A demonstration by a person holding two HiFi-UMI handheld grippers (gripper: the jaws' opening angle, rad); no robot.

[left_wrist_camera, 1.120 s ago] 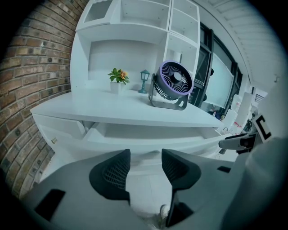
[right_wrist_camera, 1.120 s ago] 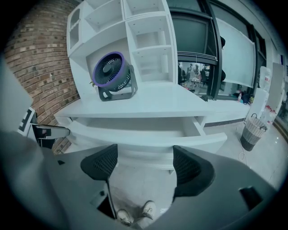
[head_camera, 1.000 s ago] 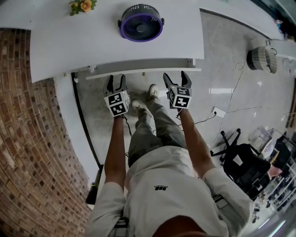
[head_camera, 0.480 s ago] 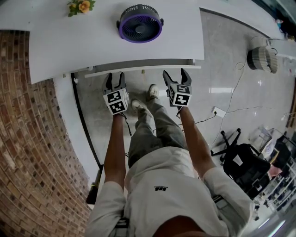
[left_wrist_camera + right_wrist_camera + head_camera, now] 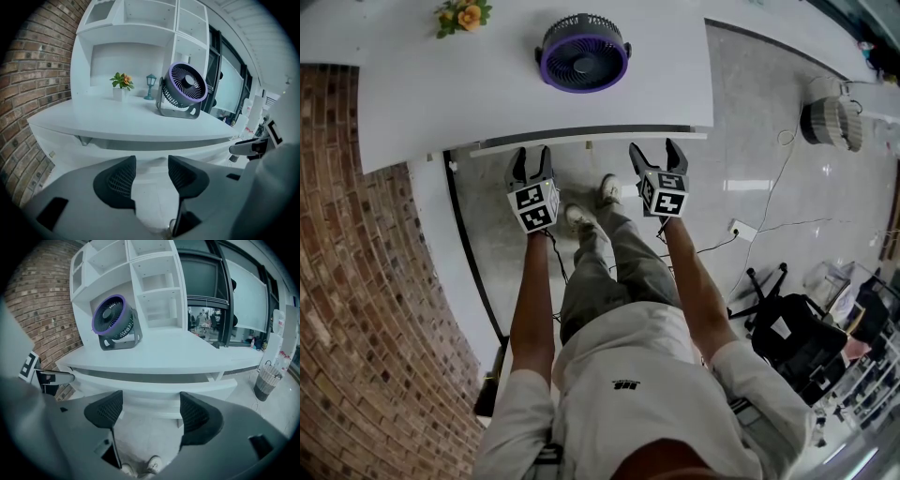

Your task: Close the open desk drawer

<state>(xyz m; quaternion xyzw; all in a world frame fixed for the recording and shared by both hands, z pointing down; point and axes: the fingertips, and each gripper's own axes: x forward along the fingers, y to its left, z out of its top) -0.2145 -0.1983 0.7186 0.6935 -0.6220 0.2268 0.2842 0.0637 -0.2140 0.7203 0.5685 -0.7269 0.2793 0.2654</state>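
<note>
The left tool [image 5: 532, 155], its empty jaws apart but closing, and the right tool [image 5: 652, 150], its empty jaws wide, pointed at the slim white drawer [image 5: 591, 142], which jutted slightly from under the white worktop [image 5: 487, 84].

Pretty sure this is an office or studio room: white counter [image 5: 441, 94] with a purple desk fan [image 5: 584, 52] and a little potted flower [image 5: 461, 12], open white shelves [image 5: 157, 291], brick wall [image 5: 356, 281], big windows [image 5: 206, 291], glossy tile floor [image 5: 769, 103] with loose cables [image 5: 773, 178], and a black office chair [image 5: 797, 342].

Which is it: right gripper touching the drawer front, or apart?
Cannot tell: head view puts the right gripper at the drawer front, contact or gap unclear.
</note>
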